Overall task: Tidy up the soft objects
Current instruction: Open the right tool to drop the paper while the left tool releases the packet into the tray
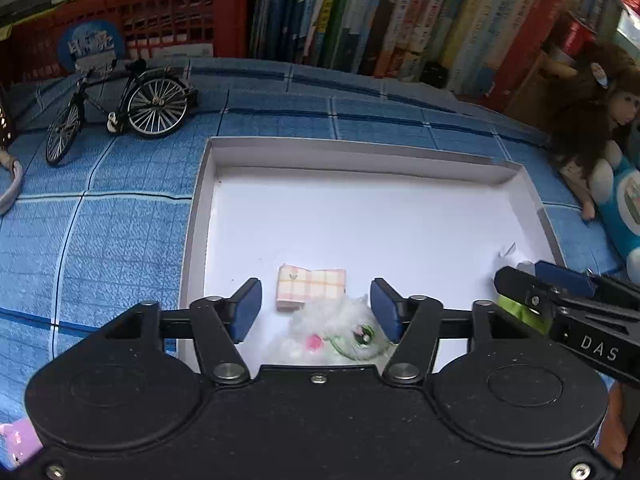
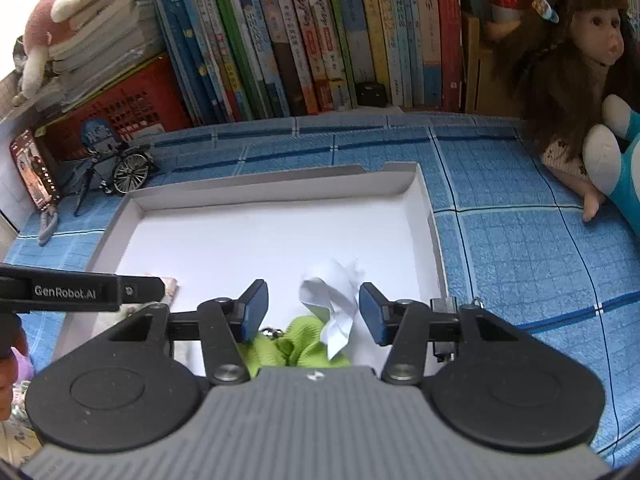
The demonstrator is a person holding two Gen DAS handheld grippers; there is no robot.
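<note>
A shallow white tray lies on a blue checked cloth. In its near part lies a fluffy white plush with a green eye and a pink cheek. My left gripper stands open over it, and its pads do not press on it. Just beyond lies a folded pink plaid cloth. My right gripper is open above a lime green fabric piece and a crumpled white tissue. Each gripper's finger shows at the edge of the other's view.
A model bicycle stands left of the tray, before a red crate. A row of books lines the back. A brown-haired doll and a blue plush sit at the right. A purple soft item lies near left.
</note>
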